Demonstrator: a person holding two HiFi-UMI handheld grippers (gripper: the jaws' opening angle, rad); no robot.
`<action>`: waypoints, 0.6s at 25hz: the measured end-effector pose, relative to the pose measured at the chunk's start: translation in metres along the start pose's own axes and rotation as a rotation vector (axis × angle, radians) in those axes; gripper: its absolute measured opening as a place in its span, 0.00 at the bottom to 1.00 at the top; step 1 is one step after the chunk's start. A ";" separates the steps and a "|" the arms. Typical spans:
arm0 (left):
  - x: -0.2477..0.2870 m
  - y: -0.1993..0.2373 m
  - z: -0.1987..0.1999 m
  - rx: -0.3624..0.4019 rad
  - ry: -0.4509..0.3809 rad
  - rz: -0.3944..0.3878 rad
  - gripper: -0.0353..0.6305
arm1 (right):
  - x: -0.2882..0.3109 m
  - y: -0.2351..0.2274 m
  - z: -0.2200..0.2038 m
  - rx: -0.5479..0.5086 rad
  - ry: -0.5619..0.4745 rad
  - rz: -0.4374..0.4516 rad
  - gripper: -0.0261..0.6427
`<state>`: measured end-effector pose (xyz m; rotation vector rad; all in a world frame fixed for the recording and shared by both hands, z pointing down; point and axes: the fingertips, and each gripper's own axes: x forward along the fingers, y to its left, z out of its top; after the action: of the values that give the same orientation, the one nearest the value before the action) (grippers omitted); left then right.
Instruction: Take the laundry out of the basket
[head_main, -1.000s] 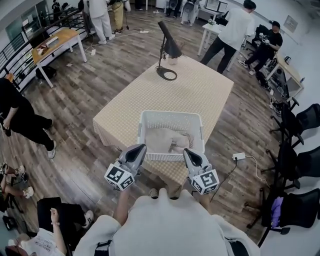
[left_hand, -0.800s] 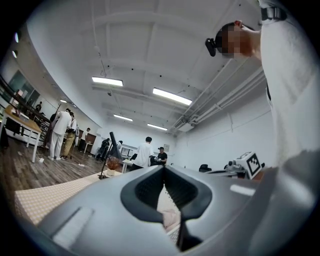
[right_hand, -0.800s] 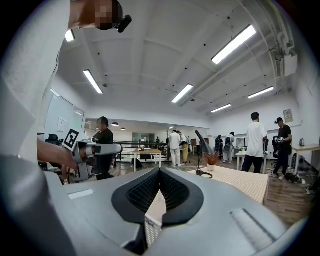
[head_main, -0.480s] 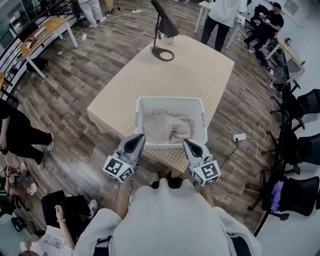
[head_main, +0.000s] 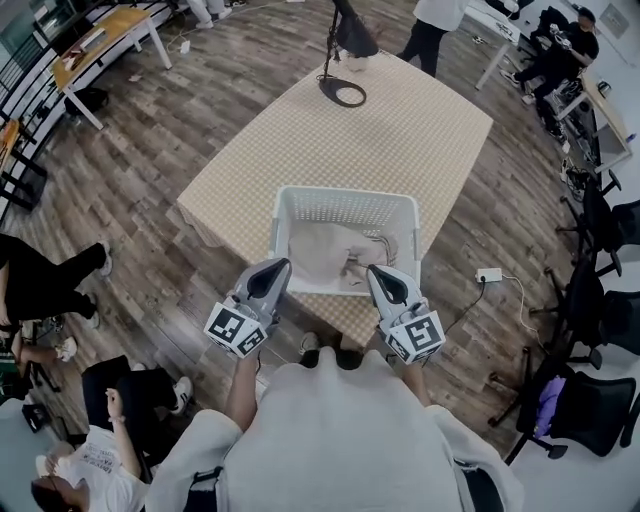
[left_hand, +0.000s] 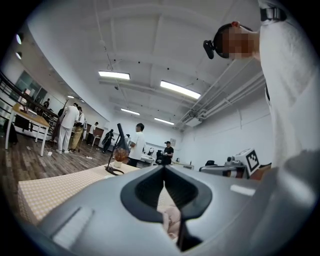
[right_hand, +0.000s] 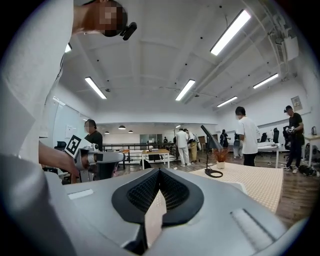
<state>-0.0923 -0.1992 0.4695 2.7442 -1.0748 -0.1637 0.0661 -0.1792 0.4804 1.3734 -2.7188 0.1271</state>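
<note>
Holding both tools closed and empty, you have the left gripper (head_main: 272, 272) and right gripper (head_main: 380, 275) poised at the near wall of the white perforated plastic basket (head_main: 345, 193), and its crumpled beige laundry (head_main: 322, 258) lies just ahead of and below the tips, none of it taken out yet. Beyond the basket, the tan checked tablecloth (head_main: 400, 130) lies open as far as the black desk lamp (head_main: 345, 92), leaving room ahead for clothes, though that near wall must be cleared going in.
</note>
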 end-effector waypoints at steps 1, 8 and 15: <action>0.006 0.002 0.002 0.005 -0.001 0.007 0.07 | 0.004 -0.005 0.003 -0.003 -0.007 0.008 0.04; 0.065 0.003 0.021 0.048 -0.019 0.010 0.07 | 0.022 -0.051 0.024 -0.006 -0.055 0.048 0.04; 0.109 -0.019 0.019 0.064 0.001 0.015 0.07 | 0.019 -0.081 0.036 0.035 -0.098 0.091 0.04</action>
<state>-0.0040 -0.2624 0.4433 2.7911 -1.1193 -0.1282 0.1189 -0.2462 0.4500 1.2978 -2.8742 0.1178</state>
